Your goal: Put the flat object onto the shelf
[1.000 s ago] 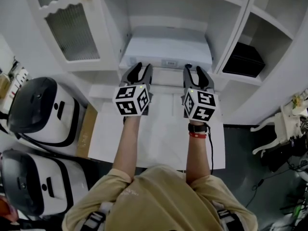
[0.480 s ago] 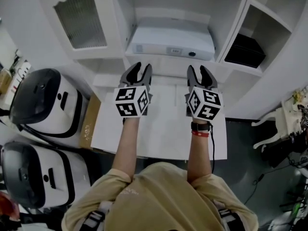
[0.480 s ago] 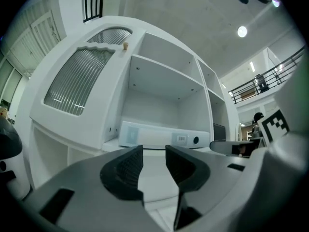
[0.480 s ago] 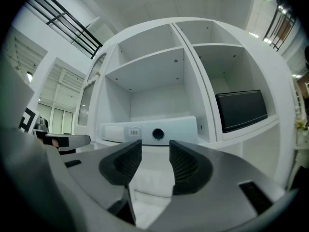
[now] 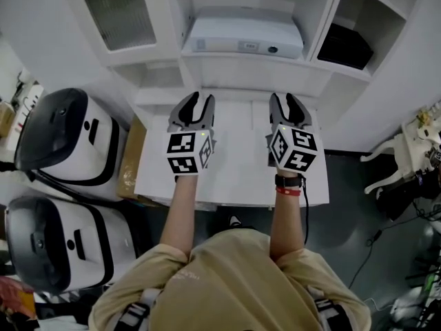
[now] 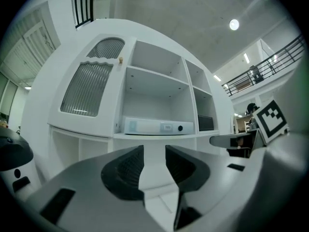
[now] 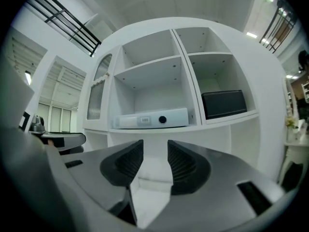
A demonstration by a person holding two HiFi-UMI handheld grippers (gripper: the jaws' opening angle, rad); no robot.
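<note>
white shelf unit [image 5: 248, 66] against the wall, white table [image 5: 234, 164] in front of it. flat object [image 5: 242, 36] lies on the board of the middle compartment, long side facing out. black box [image 5: 348, 45] sits in the compartment to its right. left gripper [image 5: 198, 101] and right gripper [image 5: 286, 99] are level over the table, side by side, pointing at the shelf, apart from the flat object. left jaws apart, gripping nothing. right jaws apart too, empty, just been closing a little.

Tan short-sleeved shirt [image 5: 231, 281], grey shoulder straps [image 5: 135, 316]; black wristwatch [image 5: 287, 181], red wristband [image 5: 285, 192]
</note>
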